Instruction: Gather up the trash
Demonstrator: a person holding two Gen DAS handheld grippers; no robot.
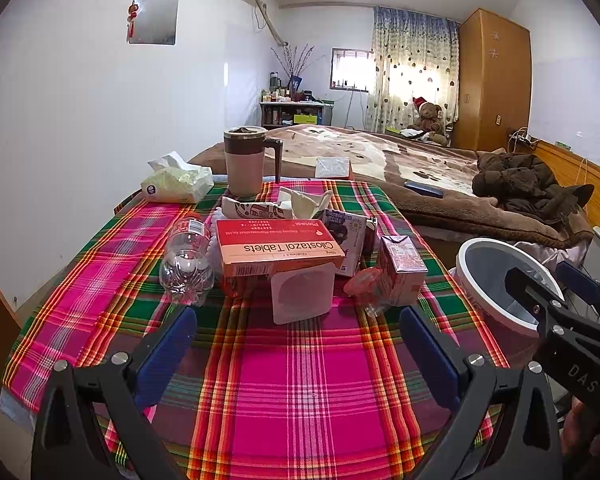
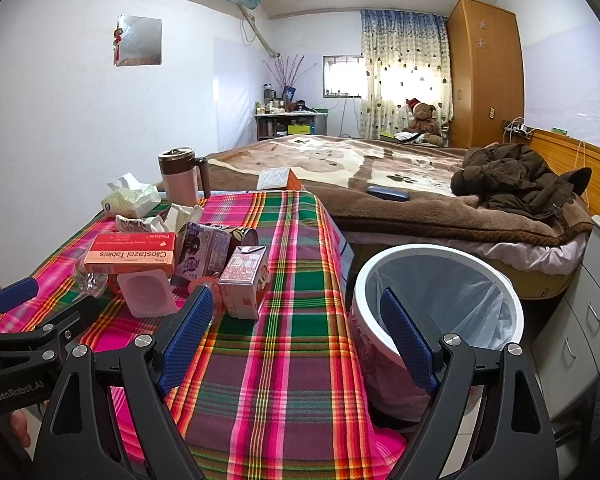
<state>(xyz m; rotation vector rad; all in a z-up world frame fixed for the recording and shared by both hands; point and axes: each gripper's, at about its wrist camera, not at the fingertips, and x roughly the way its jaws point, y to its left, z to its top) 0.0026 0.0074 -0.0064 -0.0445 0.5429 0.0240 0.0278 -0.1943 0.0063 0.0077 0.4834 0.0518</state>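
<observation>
Trash is piled mid-table on the plaid cloth: a red tablet box, a clear empty bottle, a white plastic cup on its side, a pink drink carton, a purple carton and crumpled paper. My left gripper hovers open just short of the white cup, nothing between its fingers. My right gripper is open too, empty, over the table's right edge, with the pink carton ahead on its left. The white bin stands on the floor right of the table.
A lidded mug and a tissue pack sit at the table's far edge. Behind lies a bed with a dark jacket. White drawers stand to the right of the bin.
</observation>
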